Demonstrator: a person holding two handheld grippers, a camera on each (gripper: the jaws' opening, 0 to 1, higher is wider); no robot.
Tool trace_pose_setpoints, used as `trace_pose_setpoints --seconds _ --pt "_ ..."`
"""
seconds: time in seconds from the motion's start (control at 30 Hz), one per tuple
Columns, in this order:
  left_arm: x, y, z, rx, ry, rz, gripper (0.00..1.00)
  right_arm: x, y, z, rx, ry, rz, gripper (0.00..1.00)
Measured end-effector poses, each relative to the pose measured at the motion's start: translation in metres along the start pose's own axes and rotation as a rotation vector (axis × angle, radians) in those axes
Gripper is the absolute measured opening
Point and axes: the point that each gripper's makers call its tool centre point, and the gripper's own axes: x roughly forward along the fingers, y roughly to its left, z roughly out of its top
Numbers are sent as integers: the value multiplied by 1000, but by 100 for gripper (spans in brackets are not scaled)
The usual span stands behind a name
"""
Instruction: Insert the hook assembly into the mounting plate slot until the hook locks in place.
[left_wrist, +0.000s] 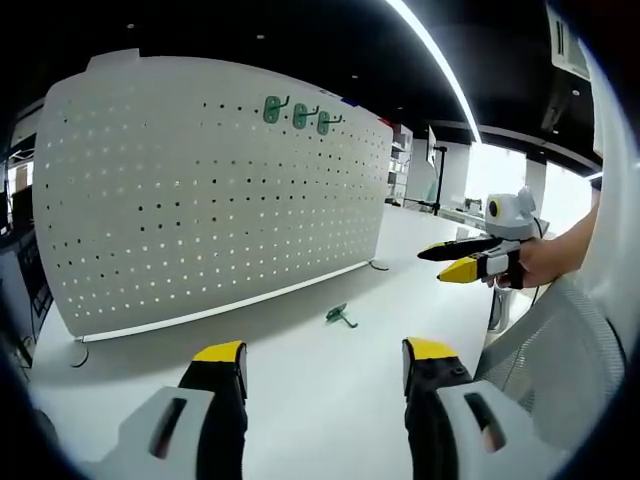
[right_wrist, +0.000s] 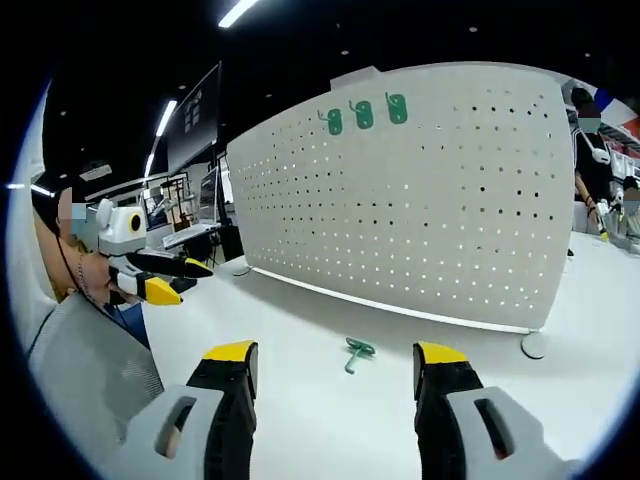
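- Green hook assembly (left_wrist: 341, 316) (right_wrist: 356, 351): lies flat on the white tabletop (left_wrist: 300, 390), in front of the pegboard mounting plate (left_wrist: 200, 190).
- Right claw (right_wrist: 335, 365): jaws wide, empty; hook straight ahead between them, apparently nearer.
- Left claw (left_wrist: 325, 362): wide, empty.

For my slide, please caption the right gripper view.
Open right claw faces a green hook lying on the table before the pegboard.

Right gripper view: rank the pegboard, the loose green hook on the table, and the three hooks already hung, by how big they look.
1. Pegboard, by far the largest.
2. Loose hook on the table and the three hung hooks: each looks about alike; the loose one lies nearer the camera, so no ranking.
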Motion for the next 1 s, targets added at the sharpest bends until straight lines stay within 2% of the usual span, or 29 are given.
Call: trace_pose_setpoints --seconds 0.3,0.67,1.0 --pt "9 5 9 23 1 -14 64 0 1 -3 3 12 5 60" --pt "33 3 20 101 34 -89 65 -1 -1 -3 10 11 -1 60" --pt "54 0 14 171 99 -153 66 -1 -4 -4 14 12 -11 60"
